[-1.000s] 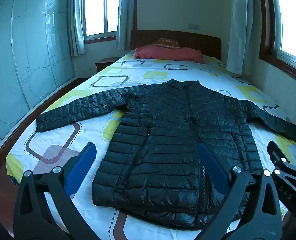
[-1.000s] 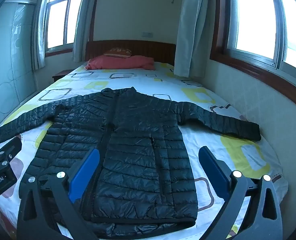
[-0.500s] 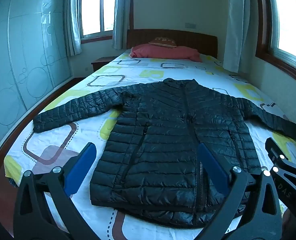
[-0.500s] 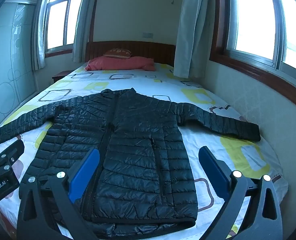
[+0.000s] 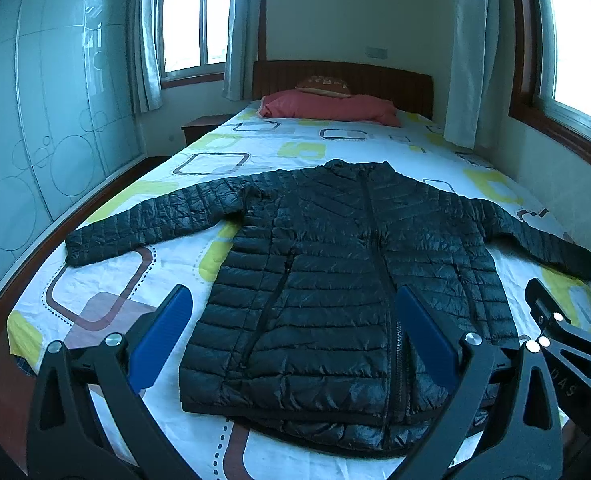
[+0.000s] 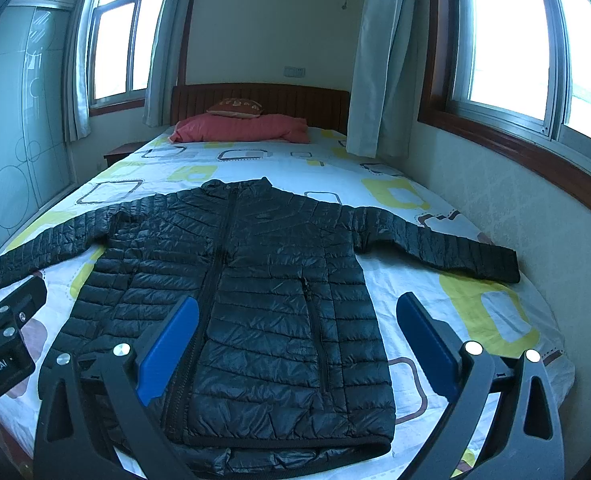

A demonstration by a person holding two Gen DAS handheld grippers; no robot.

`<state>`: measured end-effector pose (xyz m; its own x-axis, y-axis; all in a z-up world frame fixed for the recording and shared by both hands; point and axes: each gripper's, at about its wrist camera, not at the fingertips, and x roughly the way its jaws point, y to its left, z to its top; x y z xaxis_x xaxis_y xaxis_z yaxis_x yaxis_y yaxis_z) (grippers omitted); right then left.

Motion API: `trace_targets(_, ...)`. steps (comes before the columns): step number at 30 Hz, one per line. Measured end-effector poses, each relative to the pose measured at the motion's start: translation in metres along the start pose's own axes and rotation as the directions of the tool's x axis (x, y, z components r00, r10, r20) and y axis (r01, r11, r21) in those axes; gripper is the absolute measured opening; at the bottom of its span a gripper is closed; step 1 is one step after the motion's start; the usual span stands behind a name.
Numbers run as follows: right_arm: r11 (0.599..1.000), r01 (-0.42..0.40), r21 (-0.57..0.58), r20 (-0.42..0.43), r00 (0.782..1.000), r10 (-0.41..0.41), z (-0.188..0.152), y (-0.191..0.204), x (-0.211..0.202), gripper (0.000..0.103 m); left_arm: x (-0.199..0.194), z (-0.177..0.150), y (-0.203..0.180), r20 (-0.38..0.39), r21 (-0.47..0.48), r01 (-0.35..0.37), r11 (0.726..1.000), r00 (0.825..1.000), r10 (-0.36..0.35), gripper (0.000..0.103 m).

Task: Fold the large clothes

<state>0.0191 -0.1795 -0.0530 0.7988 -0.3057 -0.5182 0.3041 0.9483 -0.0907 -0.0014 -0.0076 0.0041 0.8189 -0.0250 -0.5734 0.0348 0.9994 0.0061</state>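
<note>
A black quilted puffer jacket [image 5: 335,280] lies flat, front up and zipped, on the bed with both sleeves spread out; it also shows in the right wrist view [image 6: 247,292]. My left gripper [image 5: 293,332] is open and empty, held above the jacket's hem at the foot of the bed. My right gripper [image 6: 295,336] is open and empty, above the hem's right half. The left sleeve cuff [image 5: 79,248] lies near the bed's left edge. The right sleeve cuff [image 6: 503,266] lies near the wall.
The bed [image 5: 107,276] has a white sheet with coloured squares. A red pillow [image 5: 327,106] lies by the wooden headboard. A glass-front wardrobe [image 5: 35,140] stands on the left. A wall with windows [image 6: 495,208] runs along the right.
The left wrist view has drifted a little and pulled back slightly, so the jacket sits lower and more central. The jacket has not moved. Both grippers stay open.
</note>
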Motion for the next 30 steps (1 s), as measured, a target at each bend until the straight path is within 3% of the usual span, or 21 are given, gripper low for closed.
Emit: trace_targets(30,1.0,0.001,0.001,0.004,1.0,-0.001,0.0005,0.0008,-0.0013,0.098,-0.002,0.0032,0.0064,0.007,0.004,0.003,1.0,1.0,-0.003,0.101)
